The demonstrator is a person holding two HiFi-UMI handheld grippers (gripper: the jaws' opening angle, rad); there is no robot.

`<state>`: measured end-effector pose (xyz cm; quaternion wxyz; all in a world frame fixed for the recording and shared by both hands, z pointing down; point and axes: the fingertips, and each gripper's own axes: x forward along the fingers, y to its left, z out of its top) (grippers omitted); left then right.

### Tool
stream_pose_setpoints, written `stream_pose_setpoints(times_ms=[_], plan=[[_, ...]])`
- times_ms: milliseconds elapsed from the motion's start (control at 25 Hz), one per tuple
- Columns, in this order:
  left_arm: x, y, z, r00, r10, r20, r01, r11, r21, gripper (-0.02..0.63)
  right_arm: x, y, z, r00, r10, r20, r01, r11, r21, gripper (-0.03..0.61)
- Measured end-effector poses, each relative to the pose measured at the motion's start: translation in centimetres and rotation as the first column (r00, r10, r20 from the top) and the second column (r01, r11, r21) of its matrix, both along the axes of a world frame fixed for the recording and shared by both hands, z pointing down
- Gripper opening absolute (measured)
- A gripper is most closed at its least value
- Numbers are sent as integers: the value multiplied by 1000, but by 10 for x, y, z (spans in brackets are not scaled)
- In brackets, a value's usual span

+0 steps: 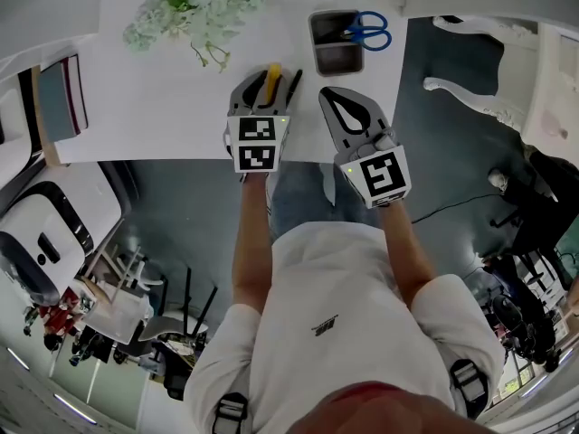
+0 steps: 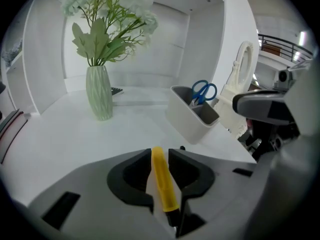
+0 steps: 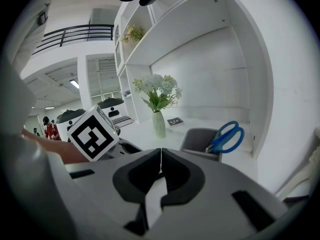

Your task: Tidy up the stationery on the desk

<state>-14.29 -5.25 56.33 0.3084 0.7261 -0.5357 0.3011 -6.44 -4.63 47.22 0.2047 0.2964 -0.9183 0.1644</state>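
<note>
My left gripper (image 1: 268,76) is shut on a yellow marker (image 1: 271,81), which lies lengthwise between the jaws over the near part of the white desk (image 1: 163,107). In the left gripper view the yellow marker (image 2: 163,178) points toward a grey pen holder (image 2: 192,113) with blue scissors (image 2: 202,91) in it. A black pen (image 1: 292,87) lies on the desk just right of that gripper. My right gripper (image 1: 332,96) is shut with nothing in it, near the desk's front edge and below the pen holder (image 1: 336,43). Its jaws (image 3: 160,163) meet in the right gripper view.
A vase of white flowers (image 1: 201,5) stands at the back of the desk, left of the holder. A white wall and shelving close the desk's back and right side (image 3: 235,59). A white chair (image 1: 488,61) stands to the right. Books (image 1: 61,98) lie at the left.
</note>
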Motion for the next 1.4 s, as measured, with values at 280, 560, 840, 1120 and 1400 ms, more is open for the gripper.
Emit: stream_pose_setpoints(times_ms=[280,560,840,1120,1400], plan=[[2,3,16,1000,7,14,-6,998,-60,0,-1,1,3,1000,-4,-4,4,1000,-8,-3],[2,1,6,1000,-11,5,11,999,-30,0,0,1,1,1000,-4,-2,4,1000,-4,-3],[3,-4,-27,999,-34,-23,35,999,42,0,2,1,-5,1000,-6,2,6,1000,7,-3],[9,-21,-74,996,-53,-77,65,985,158,0,6,-2,-16,1000,2,15,-3,1000,24,-3],[19,-41,-110,995,-46,-92,68,966,248,0,15,-10,-28,1000,15,20,-16,999,40,-3]])
